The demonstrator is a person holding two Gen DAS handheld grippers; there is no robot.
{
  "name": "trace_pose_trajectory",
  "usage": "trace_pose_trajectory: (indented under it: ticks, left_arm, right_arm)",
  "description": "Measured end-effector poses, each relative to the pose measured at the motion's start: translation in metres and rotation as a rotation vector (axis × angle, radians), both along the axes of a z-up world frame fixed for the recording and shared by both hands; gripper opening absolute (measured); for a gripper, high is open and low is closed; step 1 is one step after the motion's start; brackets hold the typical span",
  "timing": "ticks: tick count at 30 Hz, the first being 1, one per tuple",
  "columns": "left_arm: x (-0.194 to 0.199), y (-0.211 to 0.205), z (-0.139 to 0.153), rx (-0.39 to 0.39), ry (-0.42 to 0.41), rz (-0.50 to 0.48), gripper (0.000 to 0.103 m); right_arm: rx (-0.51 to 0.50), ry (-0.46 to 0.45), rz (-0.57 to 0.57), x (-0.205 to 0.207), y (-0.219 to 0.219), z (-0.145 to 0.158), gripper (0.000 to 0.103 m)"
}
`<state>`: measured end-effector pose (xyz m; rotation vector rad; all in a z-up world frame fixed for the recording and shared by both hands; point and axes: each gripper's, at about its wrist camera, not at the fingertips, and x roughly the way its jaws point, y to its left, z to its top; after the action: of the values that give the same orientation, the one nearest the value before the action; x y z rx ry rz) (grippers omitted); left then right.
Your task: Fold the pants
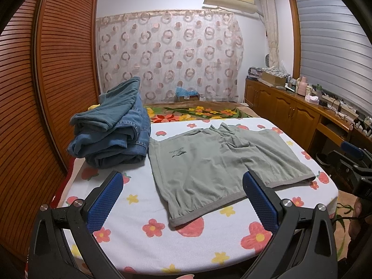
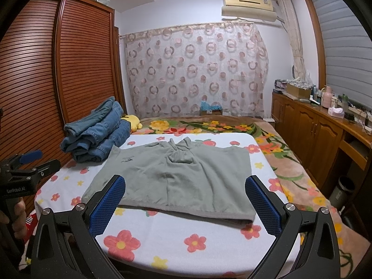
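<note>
We see the grey-green shorts (image 1: 216, 162) (image 2: 176, 174) spread flat in the middle of the flowered sheet (image 1: 148, 239) (image 2: 162, 239) that covers the bed, with the trimmed hems toward us and the waist on the far side; the cloth near the waist is rumpled, and a small dark print sits on the leg nearest the jeans. Just beside the shorts, on the wardrobe side, lies a stack of folded jeans (image 1: 111, 134) (image 2: 97, 137), touching or nearly touching the shorts' edge. Beyond the jeans a yellow soft toy (image 2: 132, 122) rests on the flowered blanket (image 1: 197, 112) (image 2: 209, 125). On the near side of the shorts our left gripper (image 1: 182, 200) hovers with its jaws spread wide and nothing between them, over the near hem. Our right gripper (image 2: 184, 203) likewise has its jaws released and empty, above the hem of the shorts. Farther from the shorts stand the slatted wardrobe (image 1: 46, 69) (image 2: 69, 69), the circle-patterned curtain (image 1: 169, 55) (image 2: 195, 69) and the wooden cabinet (image 1: 290, 111) (image 2: 313, 130).
</note>
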<state>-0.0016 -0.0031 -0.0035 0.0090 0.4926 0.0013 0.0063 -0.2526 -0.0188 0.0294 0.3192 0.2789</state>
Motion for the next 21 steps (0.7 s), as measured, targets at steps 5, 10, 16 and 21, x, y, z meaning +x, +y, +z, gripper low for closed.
trace_pose_trajectory:
  ticks: [5,10,16,21]
  left_arm:
    - [0.004,0.002,-0.004,0.004,-0.011,0.003,0.103]
    - [0.015,0.005,-0.015,0.016,0.018,-0.012,0.103]
    - [0.028,0.013,-0.033,-0.02,0.081,-0.046,0.103]
    - [0.034,0.017,-0.047,-0.036,0.115,-0.059,0.103]
  right_arm:
    - [-0.015,0.005,0.016,0.002,0.001,-0.002,0.103]
    - [-0.007,0.024,0.01,0.007,-0.006,-0.004,0.103]
    - [-0.018,0.057,-0.015,0.019,-0.012,-0.011,0.103]
    - [-0.039,0.074,-0.041,0.027,-0.013,-0.016,0.101]
